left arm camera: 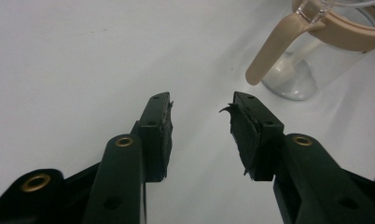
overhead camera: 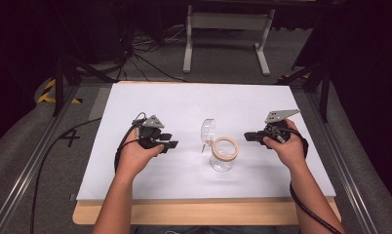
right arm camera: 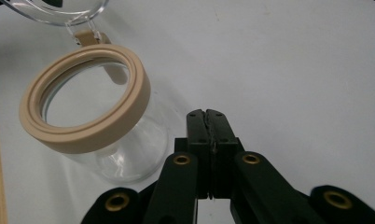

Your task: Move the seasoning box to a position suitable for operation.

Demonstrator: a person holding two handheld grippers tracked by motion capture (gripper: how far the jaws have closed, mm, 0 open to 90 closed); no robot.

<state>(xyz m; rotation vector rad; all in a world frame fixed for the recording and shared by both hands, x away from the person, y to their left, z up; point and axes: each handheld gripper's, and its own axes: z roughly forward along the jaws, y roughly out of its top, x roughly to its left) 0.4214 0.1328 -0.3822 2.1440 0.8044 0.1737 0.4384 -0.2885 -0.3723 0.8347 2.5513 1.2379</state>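
Both grippers flank an open jar [overhead camera: 223, 155] at the centre of the frame, touching nothing: the left gripper [overhead camera: 168, 144] has its jaws spread apart, the right gripper [overhead camera: 247, 137] has them pressed together and empty. Behind the jar, its hinged lid [overhead camera: 207, 129] stands flipped back, so opening looks done; filling or closing would remain.

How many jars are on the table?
1. A clear jar with a beige rim stands on the white table, between the left gripper and the right gripper. Its lid is flipped open behind it.
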